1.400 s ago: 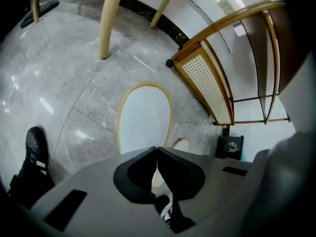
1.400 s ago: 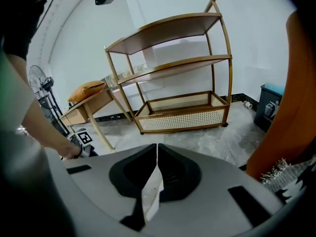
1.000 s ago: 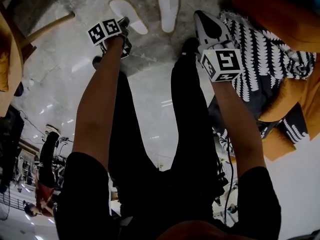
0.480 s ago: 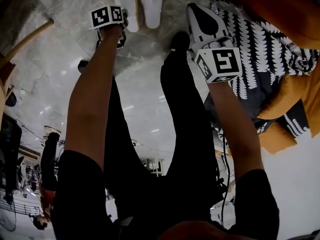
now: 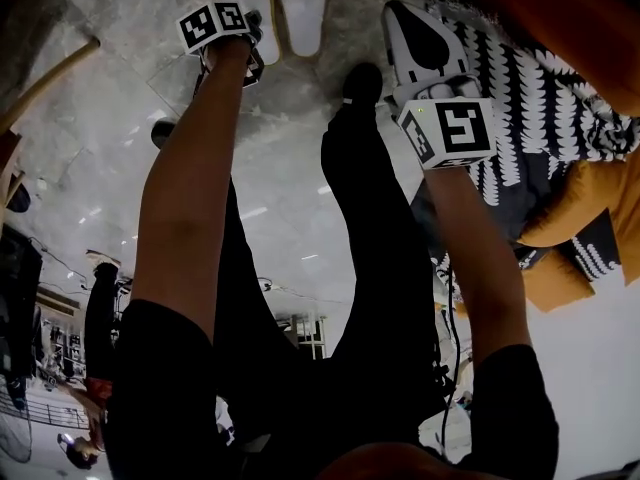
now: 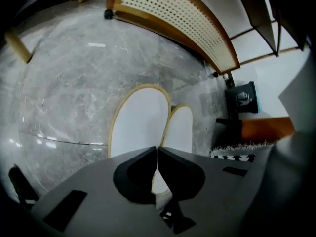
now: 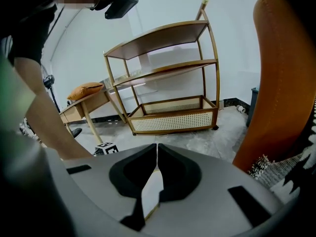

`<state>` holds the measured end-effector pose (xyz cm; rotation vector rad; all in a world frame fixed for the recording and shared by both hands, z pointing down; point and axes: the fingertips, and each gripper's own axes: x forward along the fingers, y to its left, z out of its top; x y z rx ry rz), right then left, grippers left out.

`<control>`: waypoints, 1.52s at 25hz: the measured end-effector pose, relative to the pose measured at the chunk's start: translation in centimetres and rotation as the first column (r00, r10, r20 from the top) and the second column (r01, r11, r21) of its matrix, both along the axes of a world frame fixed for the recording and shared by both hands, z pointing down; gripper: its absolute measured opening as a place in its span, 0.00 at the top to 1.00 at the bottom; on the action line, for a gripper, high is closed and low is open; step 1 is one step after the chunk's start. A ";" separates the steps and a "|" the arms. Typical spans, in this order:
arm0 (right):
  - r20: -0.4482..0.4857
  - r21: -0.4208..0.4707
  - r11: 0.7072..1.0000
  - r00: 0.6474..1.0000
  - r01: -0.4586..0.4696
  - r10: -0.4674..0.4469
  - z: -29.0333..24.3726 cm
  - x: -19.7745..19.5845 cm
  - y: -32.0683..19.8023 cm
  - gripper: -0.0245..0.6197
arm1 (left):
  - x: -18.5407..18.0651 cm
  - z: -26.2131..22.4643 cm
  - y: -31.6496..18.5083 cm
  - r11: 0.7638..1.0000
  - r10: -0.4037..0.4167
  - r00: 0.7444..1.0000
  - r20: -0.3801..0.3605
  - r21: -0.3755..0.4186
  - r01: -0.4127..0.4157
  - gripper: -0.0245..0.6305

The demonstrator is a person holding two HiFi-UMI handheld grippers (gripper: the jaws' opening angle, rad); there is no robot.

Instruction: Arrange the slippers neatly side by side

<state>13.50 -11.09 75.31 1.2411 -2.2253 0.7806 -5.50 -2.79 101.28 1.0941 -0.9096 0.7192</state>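
Observation:
Two white slippers with yellow trim lie side by side on the grey marble floor, the left slipper [image 5: 248, 3] [image 6: 138, 125] touching the right slipper [image 5: 301, 8] [image 6: 180, 130]. My left gripper [image 5: 252, 40] [image 6: 157, 150] hangs over their near ends, its jaws shut with nothing seen between the tips. The slippers' near ends are hidden behind its body. My right gripper [image 5: 402, 18] [image 7: 157, 149] is to the right of the slippers, apart from them and shut. It points across the room toward a shelf.
The person's black-clad legs and a dark shoe [image 5: 360, 80] stand just short of the slippers. A black-and-white patterned cloth [image 5: 540, 88] and orange upholstery [image 5: 590, 198] fill the right. A wooden shelf unit with cane panels [image 7: 168, 83] [image 6: 173, 19] stands beyond, and a wooden leg [image 5: 50, 78] at left.
The left slipper, angled away from its mate a second ago, now lies parallel against it. My left gripper has gone forward and down by it. The right gripper has barely shifted.

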 end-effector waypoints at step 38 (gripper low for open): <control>0.072 0.082 0.995 0.996 0.054 -0.060 -21.4 -8.6 -2.4 0.91 | -3.9 -34.3 -11.3 0.807 0.085 0.991 -0.105 0.590 -0.007 0.93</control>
